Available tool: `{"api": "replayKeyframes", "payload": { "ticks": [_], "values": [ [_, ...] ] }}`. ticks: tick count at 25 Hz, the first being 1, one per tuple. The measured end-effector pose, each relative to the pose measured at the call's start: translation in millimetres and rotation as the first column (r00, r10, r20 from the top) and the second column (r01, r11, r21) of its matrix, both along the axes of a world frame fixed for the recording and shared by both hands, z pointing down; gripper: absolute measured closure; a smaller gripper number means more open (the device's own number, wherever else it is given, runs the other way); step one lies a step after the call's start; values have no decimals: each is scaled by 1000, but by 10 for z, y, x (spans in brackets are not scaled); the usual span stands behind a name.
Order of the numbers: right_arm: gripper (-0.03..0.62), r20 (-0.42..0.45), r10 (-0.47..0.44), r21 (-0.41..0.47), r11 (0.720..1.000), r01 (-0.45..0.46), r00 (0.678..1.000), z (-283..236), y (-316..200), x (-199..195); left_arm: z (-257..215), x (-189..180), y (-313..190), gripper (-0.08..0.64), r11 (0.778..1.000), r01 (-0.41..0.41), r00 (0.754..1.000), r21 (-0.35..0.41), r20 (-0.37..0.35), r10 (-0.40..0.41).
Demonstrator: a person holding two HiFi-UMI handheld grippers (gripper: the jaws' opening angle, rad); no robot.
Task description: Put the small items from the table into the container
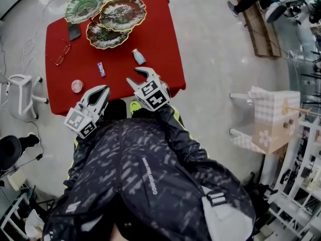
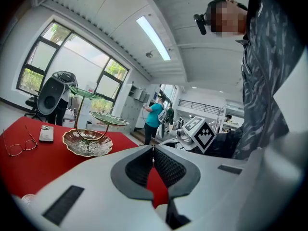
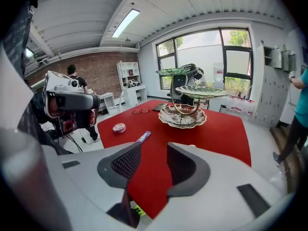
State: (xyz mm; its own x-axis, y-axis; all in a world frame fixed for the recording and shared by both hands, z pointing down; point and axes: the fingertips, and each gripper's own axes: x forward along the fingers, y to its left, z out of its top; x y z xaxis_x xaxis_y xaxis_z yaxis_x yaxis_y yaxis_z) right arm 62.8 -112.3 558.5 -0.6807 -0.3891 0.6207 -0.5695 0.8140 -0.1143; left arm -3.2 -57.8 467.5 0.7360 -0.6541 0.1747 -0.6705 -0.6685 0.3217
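Small bottle (image 1: 139,57) just ahead of right gripper (image 1: 136,77), fingers parted, empty; left gripper (image 1: 104,89) fingers closed

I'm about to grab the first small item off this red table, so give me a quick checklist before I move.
1. Is the right gripper open, with nothing between its jaws: ok.
2. Is the left gripper open: not ok, its jaws are together and empty.
3. Do the bottle, wrapped stick and round tin lie apart: ok.
4. Is the tiered dish stand upright, with its lowest dish empty: ok.
5. Are the glasses and phone away from those items: ok.
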Motion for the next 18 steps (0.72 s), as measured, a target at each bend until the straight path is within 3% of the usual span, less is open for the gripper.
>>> {"api": "replayKeyframes", "payload": {
  "ticks": [10, 18],
  "values": [
    [391, -75, 114, -24, 993, -116, 991, 396, -442, 209, 94, -144, -248, 548, 1000, -20, 1000, -19, -4, 20],
    [348, -117, 137, -72, 987, -146, 984, 727, -647, 302, 137, -155, -317, 548, 998, -36, 999, -45, -6, 36]
  ]
}}
